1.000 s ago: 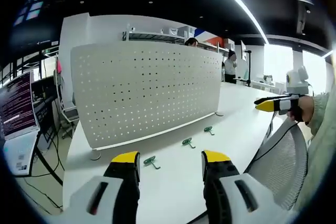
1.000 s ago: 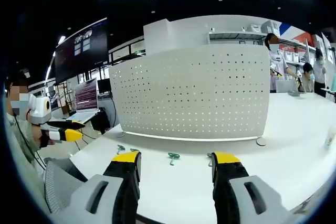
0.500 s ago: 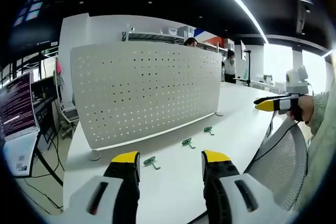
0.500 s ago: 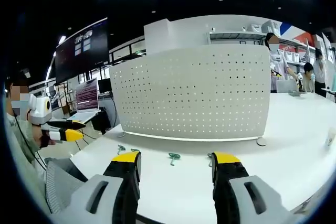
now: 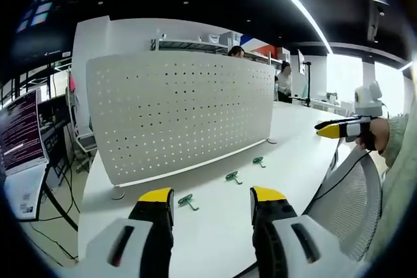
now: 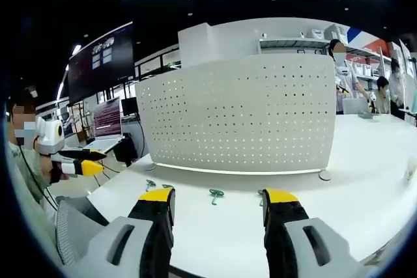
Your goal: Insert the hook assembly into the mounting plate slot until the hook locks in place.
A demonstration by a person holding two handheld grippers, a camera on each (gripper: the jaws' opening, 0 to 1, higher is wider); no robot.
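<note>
1. White tabletop (image 5: 215,226) runs under both my grippers, in an open office with dark ceiling and strip lights.
2. My left gripper (image 5: 212,203) has its yellow-tipped jaws spread apart, holding nothing, above the near table edge.
3. My right gripper (image 6: 218,203) is likewise spread and empty, also over the near edge.
4. Three green hooks lie on the table just beyond the jaws: left hook (image 5: 187,201), middle hook (image 5: 232,176), right hook (image 5: 258,161), well apart from each other.
5. Behind them stands the white perforated mounting plate (image 5: 182,112), upright on small round feet; none of the hooks touches it.
6. Monitors (image 6: 107,116) glow far left; people stand far right beyond the plate.
</note>
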